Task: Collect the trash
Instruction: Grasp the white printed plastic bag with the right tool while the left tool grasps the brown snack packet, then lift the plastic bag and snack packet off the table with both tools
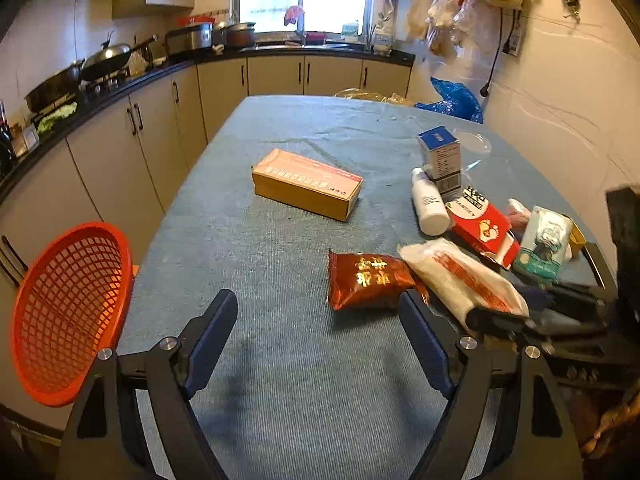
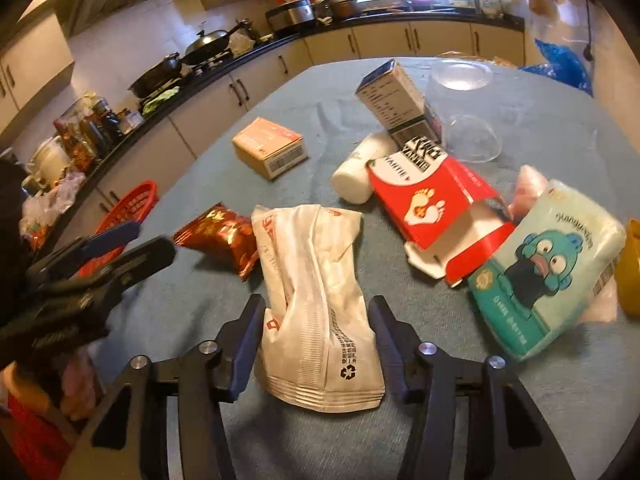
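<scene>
Trash lies on a blue-covered table (image 1: 280, 360). My left gripper (image 1: 318, 320) is open and empty over bare cloth, just left of a red snack packet (image 1: 366, 280). My right gripper (image 2: 318, 334) is open with its fingers on either side of a white crumpled wrapper (image 2: 316, 296), which also shows in the left wrist view (image 1: 460, 276). Beyond lie an orange box (image 1: 306, 184), a white bottle (image 2: 358, 172), a red carton (image 2: 436, 208), a blue-and-white box (image 2: 394, 102) and a teal tissue pack (image 2: 548, 268). A red mesh basket (image 1: 68, 312) stands off the table's left edge.
A clear plastic lid and cup (image 2: 464, 76) lie at the far right of the table. A yellow object (image 2: 630, 268) sits at the right edge. Kitchen counter with pans (image 1: 80, 76) runs along the left. A blue bag (image 1: 456, 98) lies beyond the table's far end.
</scene>
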Tool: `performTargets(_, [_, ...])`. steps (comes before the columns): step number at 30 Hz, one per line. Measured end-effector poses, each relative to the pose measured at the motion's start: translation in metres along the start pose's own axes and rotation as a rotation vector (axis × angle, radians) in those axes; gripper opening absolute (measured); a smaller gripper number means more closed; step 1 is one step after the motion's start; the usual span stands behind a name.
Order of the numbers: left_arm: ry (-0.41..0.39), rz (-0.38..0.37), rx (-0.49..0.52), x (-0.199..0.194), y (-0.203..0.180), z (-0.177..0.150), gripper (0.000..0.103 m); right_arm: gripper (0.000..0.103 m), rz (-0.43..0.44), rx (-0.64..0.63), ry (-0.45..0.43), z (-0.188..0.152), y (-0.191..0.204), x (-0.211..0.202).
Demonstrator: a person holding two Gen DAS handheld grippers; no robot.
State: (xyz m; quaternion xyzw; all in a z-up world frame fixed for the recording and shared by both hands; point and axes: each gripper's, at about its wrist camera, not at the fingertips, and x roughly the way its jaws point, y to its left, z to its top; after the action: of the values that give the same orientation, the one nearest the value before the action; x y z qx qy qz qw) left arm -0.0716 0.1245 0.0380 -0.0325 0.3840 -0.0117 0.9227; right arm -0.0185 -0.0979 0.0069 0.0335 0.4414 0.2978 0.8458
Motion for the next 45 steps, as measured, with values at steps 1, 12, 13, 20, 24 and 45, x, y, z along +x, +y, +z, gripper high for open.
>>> performTargets(1, [0.008,-0.007,-0.012,0.003,0.001,0.002,0.082,0.051,0.011,0.007,-0.009,-0.002,-0.002,-0.003])
performTargets(12, [0.046,-0.092,-0.1,0.034,-0.008,0.016,0.082,0.05,-0.011,0.089,-0.174,-0.009,-0.022,-0.034])
performTargets(13, [0.053,-0.1,-0.097,0.036,-0.01,0.016,0.082,0.05,-0.007,0.106,-0.18,-0.009,-0.025,-0.035])
performTargets(20, [0.084,-0.102,-0.09,0.051,-0.021,0.018,0.063,0.05,0.016,0.143,-0.213,-0.012,-0.033,-0.043])
performTargets(24, [0.093,-0.091,-0.078,0.056,-0.026,0.018,0.054,0.05,0.002,0.122,-0.222,-0.011,-0.027,-0.045])
performTargets(45, [-0.065,-0.052,-0.05,0.022,-0.029,0.005,0.049,0.05,-0.04,0.086,-0.227,-0.011,-0.021,-0.044])
